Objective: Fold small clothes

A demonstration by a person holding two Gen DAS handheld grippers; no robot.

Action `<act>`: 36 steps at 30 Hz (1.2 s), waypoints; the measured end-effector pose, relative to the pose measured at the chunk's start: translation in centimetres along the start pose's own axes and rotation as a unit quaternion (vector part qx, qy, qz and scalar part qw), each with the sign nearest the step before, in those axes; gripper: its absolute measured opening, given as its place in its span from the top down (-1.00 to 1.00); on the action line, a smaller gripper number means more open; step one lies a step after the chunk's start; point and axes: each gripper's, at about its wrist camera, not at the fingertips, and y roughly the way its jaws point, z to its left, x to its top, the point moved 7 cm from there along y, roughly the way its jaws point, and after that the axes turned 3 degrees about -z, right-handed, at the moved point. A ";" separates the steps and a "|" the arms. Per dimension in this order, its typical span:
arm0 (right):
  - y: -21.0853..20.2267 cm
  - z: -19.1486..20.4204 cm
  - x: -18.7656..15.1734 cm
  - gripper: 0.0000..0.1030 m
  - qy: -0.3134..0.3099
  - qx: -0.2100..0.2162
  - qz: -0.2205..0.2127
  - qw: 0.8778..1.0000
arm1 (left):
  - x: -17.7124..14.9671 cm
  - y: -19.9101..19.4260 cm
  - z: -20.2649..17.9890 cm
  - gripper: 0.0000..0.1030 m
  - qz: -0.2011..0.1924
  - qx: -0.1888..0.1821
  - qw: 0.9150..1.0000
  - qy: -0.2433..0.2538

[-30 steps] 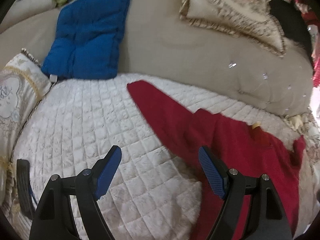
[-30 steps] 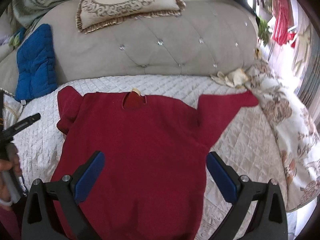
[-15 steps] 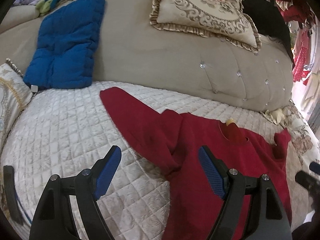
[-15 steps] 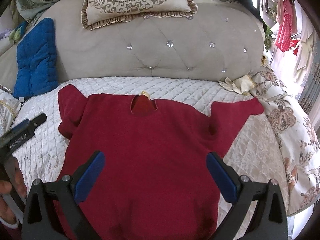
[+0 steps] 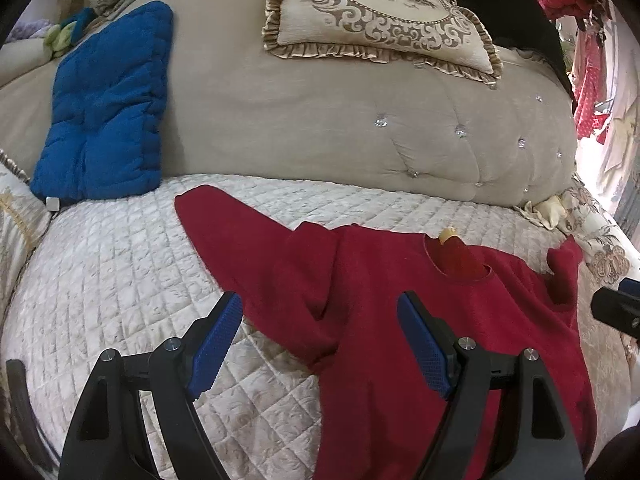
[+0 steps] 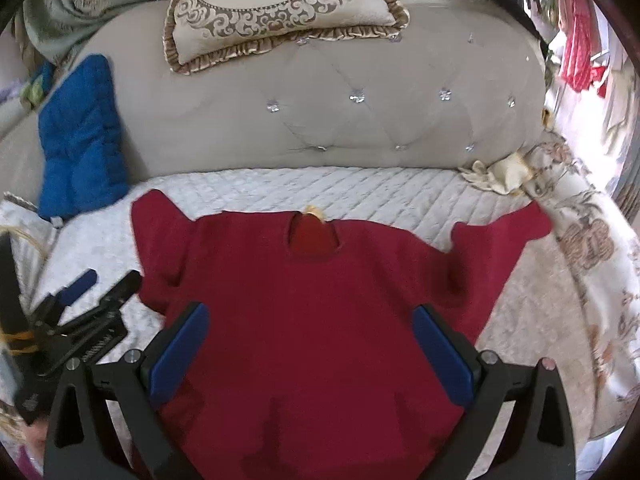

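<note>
A red sweater [image 6: 312,320] lies face up and spread flat on the quilted bed cover [image 5: 120,264], neck opening toward the tufted headboard [image 6: 320,120]. Left of the sweater, a blue cushion [image 5: 104,108] leans on the headboard. The sweater's left sleeve [image 5: 240,240] angles out toward that cushion, rumpled at the armpit. The left claw [image 5: 320,332] hangs wide and empty just above that armpit. The right claw [image 6: 310,344] is also wide and empty, over the sweater's lower body. The right sleeve [image 6: 500,236] stretches away from the sweater toward the floral bedspread [image 6: 592,248]. No fold has been made yet; this looks like the approach. Next, the left claw likely needs to drop to the left sleeve, pinch it, and carry it across the chest.
</note>
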 end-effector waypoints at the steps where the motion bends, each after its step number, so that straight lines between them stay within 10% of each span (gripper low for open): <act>1: 0.2 -0.4 -0.1 -1.00 0.000 -0.004 -0.002 1.000 | 0.1 0.0 -0.1 -0.17 -0.001 -0.002 1.000 0.001; 36: 8.9 -3.6 -5.0 -1.00 0.041 -0.027 0.020 0.999 | -1.2 3.8 -1.1 -0.17 0.038 0.011 0.999 0.015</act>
